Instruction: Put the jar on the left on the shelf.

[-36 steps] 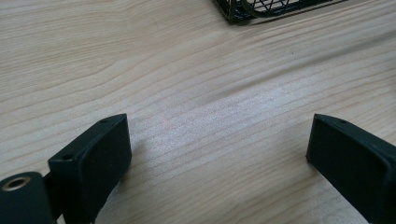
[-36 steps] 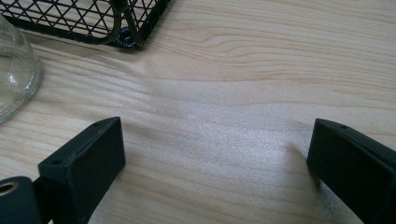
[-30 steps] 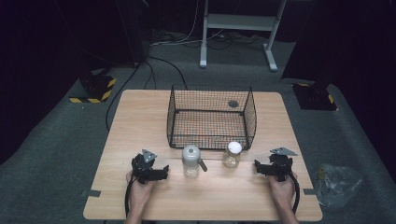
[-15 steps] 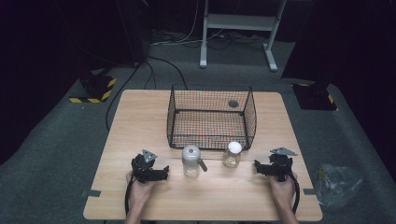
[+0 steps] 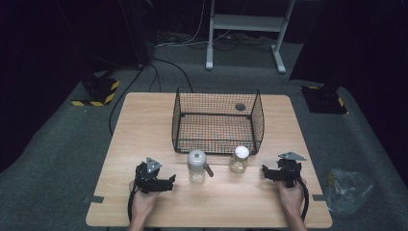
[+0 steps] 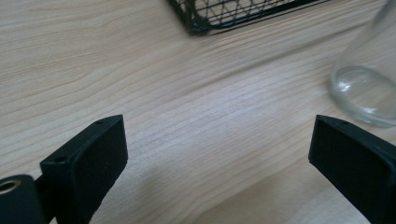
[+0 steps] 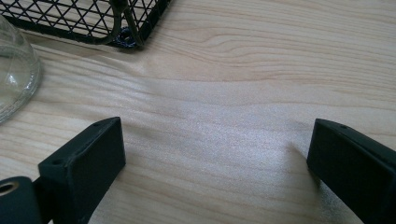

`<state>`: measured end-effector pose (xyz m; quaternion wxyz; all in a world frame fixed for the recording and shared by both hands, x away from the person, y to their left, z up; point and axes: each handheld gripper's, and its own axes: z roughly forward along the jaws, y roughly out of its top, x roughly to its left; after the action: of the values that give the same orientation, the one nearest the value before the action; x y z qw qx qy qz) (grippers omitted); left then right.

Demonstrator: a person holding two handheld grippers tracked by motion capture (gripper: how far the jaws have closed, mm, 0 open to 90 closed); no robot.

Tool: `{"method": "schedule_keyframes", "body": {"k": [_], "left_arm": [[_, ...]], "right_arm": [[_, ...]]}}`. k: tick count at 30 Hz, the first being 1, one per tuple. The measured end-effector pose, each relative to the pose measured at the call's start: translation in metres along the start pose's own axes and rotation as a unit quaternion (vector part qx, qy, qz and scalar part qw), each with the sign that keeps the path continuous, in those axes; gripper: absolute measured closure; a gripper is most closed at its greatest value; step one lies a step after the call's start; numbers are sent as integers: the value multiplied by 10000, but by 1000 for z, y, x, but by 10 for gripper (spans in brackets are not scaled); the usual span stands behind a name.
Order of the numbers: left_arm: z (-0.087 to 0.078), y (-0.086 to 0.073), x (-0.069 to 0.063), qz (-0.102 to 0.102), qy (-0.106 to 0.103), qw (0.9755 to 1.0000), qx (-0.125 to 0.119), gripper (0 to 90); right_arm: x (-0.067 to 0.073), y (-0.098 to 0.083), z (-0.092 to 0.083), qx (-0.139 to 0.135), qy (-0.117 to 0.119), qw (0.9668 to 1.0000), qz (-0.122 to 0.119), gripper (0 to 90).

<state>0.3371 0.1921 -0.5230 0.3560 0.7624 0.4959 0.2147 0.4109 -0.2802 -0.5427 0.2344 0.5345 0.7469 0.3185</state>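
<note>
Left gripper (image 5: 169, 181) rests on the wooden worktop (image 5: 144, 125), held in a hand (image 5: 142, 204); its fingers (image 6: 84, 163) are released, spread wide apart, with bare wood between them and nothing grasped or touched. In the left gripper view the rounded glass base of the grey-capped jar (image 6: 366, 91) stands beyond the farther finger, near it but apart. Right gripper (image 5: 264, 172) likewise rests on the worktop in the other hand (image 5: 291, 199), fingers (image 7: 81, 165) released and equally wide, enclosing bare wood; in the right gripper view the glass edge of the white-lidded jar (image 7: 14, 77) lies beyond one finger, not in contact. Taking the black wire basket (image 5: 217, 120) as landmark: the basket stands at the middle of the worktop, open upward, with a small dark round object (image 5: 240, 107) seen at its far side, whether inside or behind cannot be told. The grey-capped jar (image 5: 197, 166) stands upright just in front of the basket's near wall, toward its left half, with a short dark handle-like piece projecting from its side; the white-lidded jar (image 5: 239, 159) stands upright just in front of the basket's near right part. The two jars are apart from each other, and lie between the two grippers. A corner of the basket's base wire (image 7: 126, 35) lies ahead of the right fingers. A crumpled clear plastic bag (image 5: 349, 190) lies on the floor, well to the right of the basket.
</note>
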Motion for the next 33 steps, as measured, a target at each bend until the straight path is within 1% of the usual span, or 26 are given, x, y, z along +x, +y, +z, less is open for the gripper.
{"method": "schedule_keyframes", "body": {"k": [3,7,10,15,23,27,28,30,33], "left_arm": [[-5,0,-5,28,-76,9999,-71,53],[-13,2,-14,160,-156,9996,-160,57],[-18,3,-20,220,-215,9993,-231,61],[-22,5,-29,339,-316,9986,-261,73],[-23,7,-42,507,-517,9971,-228,76],[-19,10,-48,582,-616,9962,-188,77],[-17,12,-50,605,-687,9957,-168,77],[-17,12,-51,605,-704,9955,-161,78],[-14,16,-56,677,-788,9945,-152,81]], "right_arm": [[0,0,0,0,-1,10000,0,40],[0,0,0,0,-1,10000,1,40],[0,0,0,-1,-2,10000,0,40],[0,0,0,0,-2,10000,-1,40],[0,0,0,0,-2,10000,0,40],[0,0,0,0,-2,10000,0,40],[0,0,0,0,-2,10000,0,40],[0,0,0,0,-2,10000,0,40],[0,0,0,0,-3,10000,0,40]]}}
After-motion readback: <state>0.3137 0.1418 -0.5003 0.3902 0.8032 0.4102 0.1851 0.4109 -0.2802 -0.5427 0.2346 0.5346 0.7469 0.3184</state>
